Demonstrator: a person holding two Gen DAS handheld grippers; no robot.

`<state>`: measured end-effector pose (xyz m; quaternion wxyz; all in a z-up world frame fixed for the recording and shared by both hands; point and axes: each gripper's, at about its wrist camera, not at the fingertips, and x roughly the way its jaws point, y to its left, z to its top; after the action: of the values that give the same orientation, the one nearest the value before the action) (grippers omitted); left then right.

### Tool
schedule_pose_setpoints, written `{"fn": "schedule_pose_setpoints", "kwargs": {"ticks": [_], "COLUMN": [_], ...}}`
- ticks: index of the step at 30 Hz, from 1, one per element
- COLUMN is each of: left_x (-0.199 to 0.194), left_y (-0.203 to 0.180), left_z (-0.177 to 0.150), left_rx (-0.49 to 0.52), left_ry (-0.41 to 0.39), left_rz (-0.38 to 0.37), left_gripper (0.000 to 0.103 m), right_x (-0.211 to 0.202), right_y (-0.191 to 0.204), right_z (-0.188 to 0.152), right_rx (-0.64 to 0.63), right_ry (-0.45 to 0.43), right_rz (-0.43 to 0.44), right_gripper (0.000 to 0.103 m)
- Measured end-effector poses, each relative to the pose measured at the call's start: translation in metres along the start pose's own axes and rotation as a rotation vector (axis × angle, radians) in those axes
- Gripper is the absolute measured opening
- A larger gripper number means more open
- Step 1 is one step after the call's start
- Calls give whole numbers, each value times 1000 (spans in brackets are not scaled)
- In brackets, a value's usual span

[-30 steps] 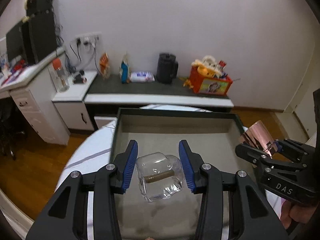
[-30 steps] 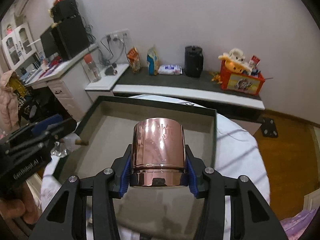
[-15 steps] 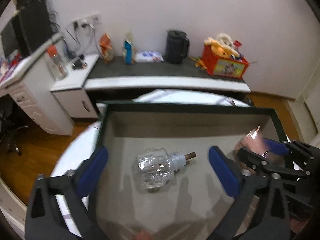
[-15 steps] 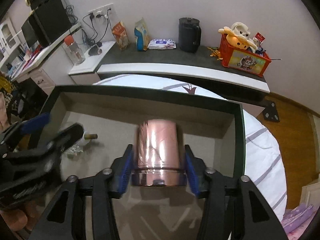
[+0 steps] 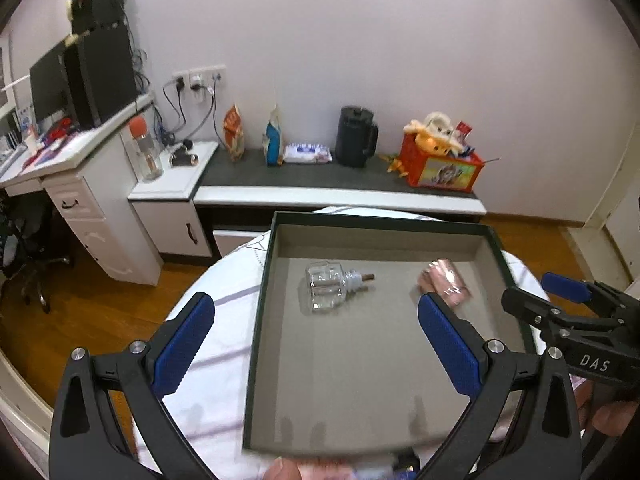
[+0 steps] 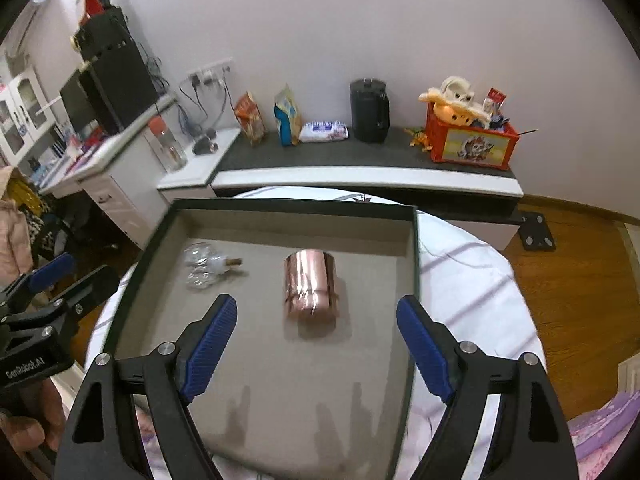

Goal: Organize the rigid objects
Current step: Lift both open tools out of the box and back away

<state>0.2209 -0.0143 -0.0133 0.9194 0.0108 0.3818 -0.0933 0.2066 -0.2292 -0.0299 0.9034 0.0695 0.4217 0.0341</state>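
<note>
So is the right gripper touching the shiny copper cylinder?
Apart. The right wrist view shows tray floor between the right gripper's open jaws and the copper cylinder.

Black kettle (image 5: 356, 137), red toy crate (image 5: 442, 164), wipes pack (image 5: 307, 153), monitor (image 5: 48, 86)

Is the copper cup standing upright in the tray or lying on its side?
On its side. The copper cup lies lengthwise on the tray floor, its curved wall facing up, clear of both tools.
</note>
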Motion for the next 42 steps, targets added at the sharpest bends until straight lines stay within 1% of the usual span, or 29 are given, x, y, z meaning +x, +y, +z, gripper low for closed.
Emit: {"fn": "schedule_pose_setpoints", "kwargs": {"ticks": [3,7,10,14,17,22,26,33,38,42], "left_x": [-36,-80,-101,-127,-143,-159,-169,-184,-183,-182], "left_y": [0,-2,-1,-2,-4,-10,-12,-16,-14,-14], "left_z": [-13,-38,-57,-84,-105,-134,-153,-177,-195,-204], "left_rx": [9,16,2,-13,-24,-21,-35,-30,-48,-57], "left_ry": [-35,-63,-70,-78,-87,-89,-86,-104,-78,-65], "left_rz": [3,16,10,16,12,21,6,9,2,3], "left_gripper": [103,103,103,103,103,103,103,103,103,103], "right_x": [-37,-72,-100,-126,-142,-163,-172,-180,-181,-179], "right_y": [4,8,10,13,16,22,24,24,23,21], "right_z": [-20,-41,-62,-84,-99,-124,-141,-167,-188,-196], "right_rx": [2,-1,-1,-3,-6,-8,-2,6,14,19], "right_ry": [-46,-88,-121,-156,-172,-198,-208,-197,-178,-161], "right_rz": [0,-9,-25,-43,-40,-43,-44,-49,-53,-58], "right_gripper": [84,84,84,84,84,84,84,84,84,84]}}
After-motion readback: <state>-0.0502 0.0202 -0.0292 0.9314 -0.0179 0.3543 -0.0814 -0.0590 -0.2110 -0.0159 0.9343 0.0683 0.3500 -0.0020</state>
